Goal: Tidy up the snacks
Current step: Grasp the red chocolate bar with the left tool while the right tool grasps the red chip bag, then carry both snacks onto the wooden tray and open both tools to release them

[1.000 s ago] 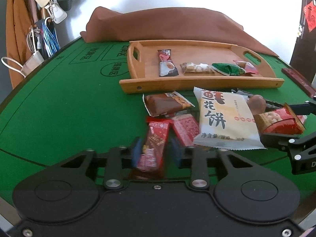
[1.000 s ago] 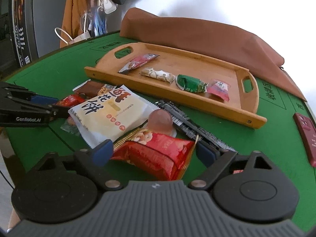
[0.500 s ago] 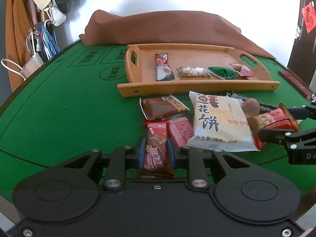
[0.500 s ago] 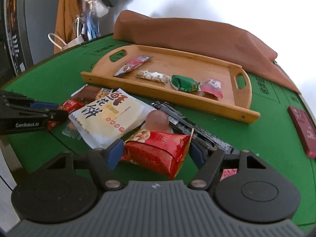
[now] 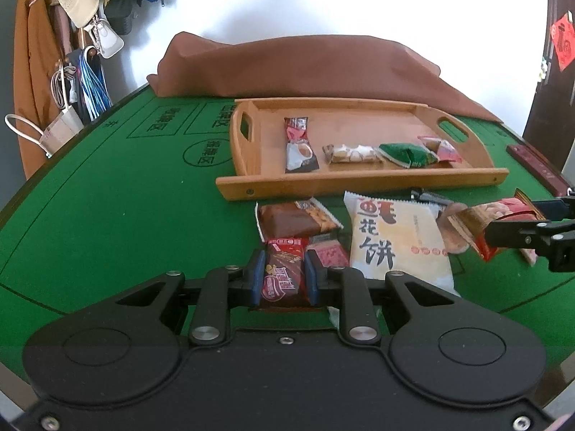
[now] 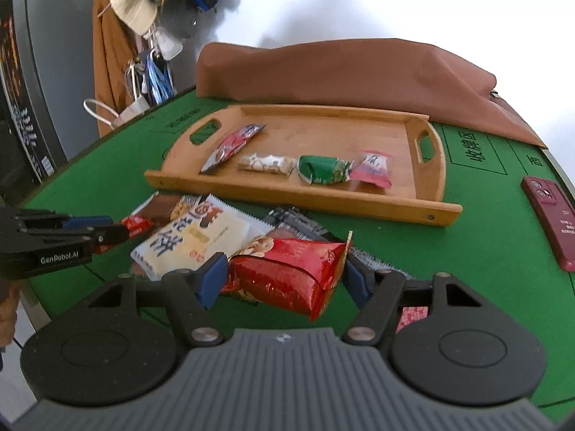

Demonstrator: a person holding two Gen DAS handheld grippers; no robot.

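Gripping a brown-and-red snack bar (image 5: 281, 276), the left tongs (image 5: 281, 278) are clenched on its long sides; its long axis runs straight ahead toward the wooden tray (image 5: 363, 181). The right tongs (image 6: 285, 277) are closed on a red snack bag (image 6: 287, 274), whose long axis lies crosswise between the blue pads; the left wrist view shows that bag (image 5: 492, 221) raised off the green counter (image 5: 125, 215), in front of the tray's near right corner. Only the right wrist view shows a dark red phone (image 6: 551, 222) lying right of the tray. Only the left wrist view shows clearly the brown wrapped snack (image 5: 294, 219) just before the tray's near rail. A large white pastry packet (image 5: 393, 240) lies between the two held snacks, near the tray's front. Inside the tray, four small packets lie in a row: coffee sachet (image 5: 298, 145), pale bar (image 5: 352, 153), green packet (image 5: 408, 154), pink packet (image 5: 440, 149). Brown cloth (image 5: 323, 68) is heaped behind the tray.
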